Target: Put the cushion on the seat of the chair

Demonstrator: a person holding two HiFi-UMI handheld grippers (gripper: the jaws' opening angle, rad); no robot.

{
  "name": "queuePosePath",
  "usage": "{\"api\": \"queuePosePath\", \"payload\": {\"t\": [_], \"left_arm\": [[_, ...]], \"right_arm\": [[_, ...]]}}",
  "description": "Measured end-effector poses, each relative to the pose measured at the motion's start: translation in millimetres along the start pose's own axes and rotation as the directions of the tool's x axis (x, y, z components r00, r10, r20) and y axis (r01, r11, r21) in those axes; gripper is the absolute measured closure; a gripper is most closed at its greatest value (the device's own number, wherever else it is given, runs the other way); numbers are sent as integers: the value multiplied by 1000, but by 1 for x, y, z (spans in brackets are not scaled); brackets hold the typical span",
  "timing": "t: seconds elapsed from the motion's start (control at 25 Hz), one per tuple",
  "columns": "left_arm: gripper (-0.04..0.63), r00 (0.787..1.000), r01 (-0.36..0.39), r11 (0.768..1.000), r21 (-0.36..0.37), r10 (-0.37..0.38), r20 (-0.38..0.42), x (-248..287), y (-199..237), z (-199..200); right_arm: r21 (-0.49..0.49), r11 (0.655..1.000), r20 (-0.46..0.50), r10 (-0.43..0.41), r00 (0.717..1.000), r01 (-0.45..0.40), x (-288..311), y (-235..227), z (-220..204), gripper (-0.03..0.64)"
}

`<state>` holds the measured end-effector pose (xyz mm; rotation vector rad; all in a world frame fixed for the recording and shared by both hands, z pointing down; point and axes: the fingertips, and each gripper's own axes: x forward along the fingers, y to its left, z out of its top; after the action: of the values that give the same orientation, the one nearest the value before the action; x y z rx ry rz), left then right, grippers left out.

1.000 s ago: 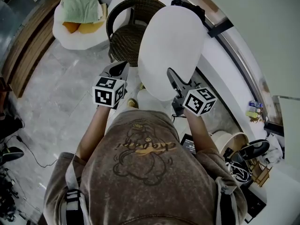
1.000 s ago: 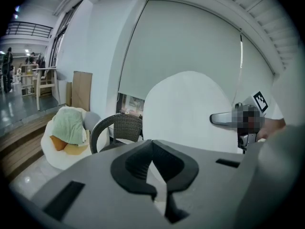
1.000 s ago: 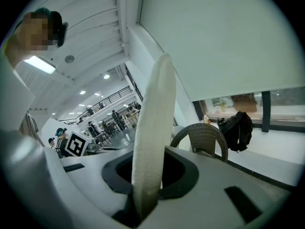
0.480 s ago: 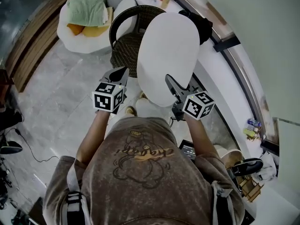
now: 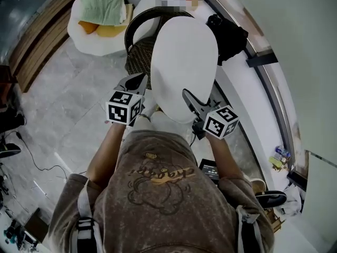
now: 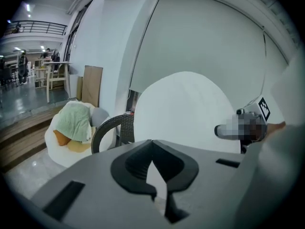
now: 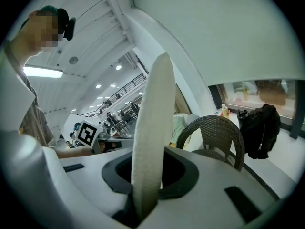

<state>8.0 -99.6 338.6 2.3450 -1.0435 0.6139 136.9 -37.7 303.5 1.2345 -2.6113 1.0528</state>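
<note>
A big white oval cushion [image 5: 181, 62] hangs upright on edge, held up over a dark wicker chair [image 5: 138, 51]. My right gripper [image 5: 188, 96] is shut on the cushion's lower right rim; in the right gripper view the cushion [image 7: 152, 128] rises edge-on out of the jaws, with the chair [image 7: 217, 132] behind it. My left gripper [image 5: 138, 80] sits just beside the cushion's left edge, jaws shut and empty. The left gripper view has the cushion [image 6: 186, 113] face-on ahead and the chair's back [image 6: 109, 130] at its left. The cushion hides most of the chair's seat.
A white armchair [image 5: 84, 36] with a green cloth [image 5: 108, 4] and a yellow pillow stands left of the wicker chair. A black backpack [image 5: 229, 36] lies on the long white ledge [image 5: 247, 104] at the right. Cables [image 5: 31, 157] trail on the tiled floor at the left.
Both grippers and the cushion have moved forward toward the wicker chair. The cushion now covers more of the chair in the head view.
</note>
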Motion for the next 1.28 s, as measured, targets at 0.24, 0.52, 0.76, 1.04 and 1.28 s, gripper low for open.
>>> {"api": "queuePosePath", "payload": {"t": [0.24,0.52,0.76,1.04,1.28], "left_arm": [[589,1000,-5,1000,-19,5,-15,9,11,-4],[589,999,17,1000,-24,-17,-30,24,32,-10],[589,999,31,999,-29,-32,-40,38,50,-15],[589,998,30,999,-46,-32,-55,48,69,-26],[589,997,27,997,-72,-32,-65,66,89,-43]], "right_arm": [[35,999,-41,-4,999,5,19,-13,-9,537],[50,999,-42,-19,999,21,47,-25,-12,537],[69,997,-43,-29,999,32,77,-31,-17,537],[77,996,-46,-38,998,42,97,-40,-25,537],[91,994,-42,-51,998,55,118,-55,-40,537]]}}
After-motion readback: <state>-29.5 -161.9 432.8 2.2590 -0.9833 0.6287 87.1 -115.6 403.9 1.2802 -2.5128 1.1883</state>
